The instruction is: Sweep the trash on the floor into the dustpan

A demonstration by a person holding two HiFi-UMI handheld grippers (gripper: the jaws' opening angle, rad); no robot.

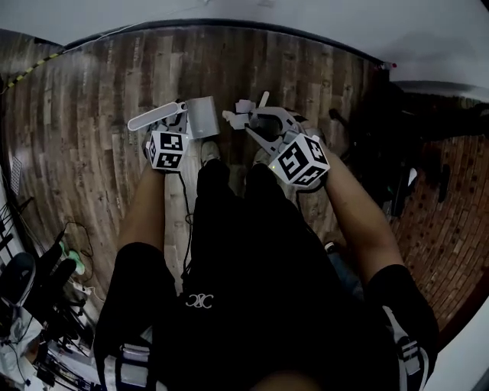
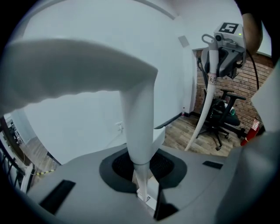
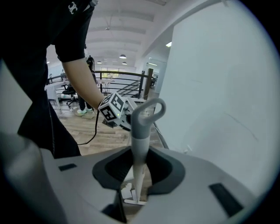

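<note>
Seen from the head view, my left gripper [image 1: 176, 126] is shut on the white handle [image 1: 155, 117] of a grey dustpan [image 1: 202, 116] held above the wooden floor [image 1: 99, 145]. In the left gripper view that handle [image 2: 139, 131] rises thick and white from between the jaws of the left gripper [image 2: 146, 194]. My right gripper [image 1: 262, 128] is shut on the broom's pale handle [image 3: 141, 144], which ends in a hanging loop [image 3: 149, 109] in the right gripper view, where the right gripper [image 3: 136, 192] clamps it. Small white pieces [image 1: 243, 108] show just ahead of the right gripper; I cannot tell whether they are trash.
A white wall [image 1: 306, 23] curves along the far edge of the floor. A black office chair [image 2: 223, 113] and a brick wall [image 2: 245, 83] stand to the right. Cables and dark gear [image 1: 38, 290] lie at lower left. The person's legs [image 1: 229, 229] fill the centre.
</note>
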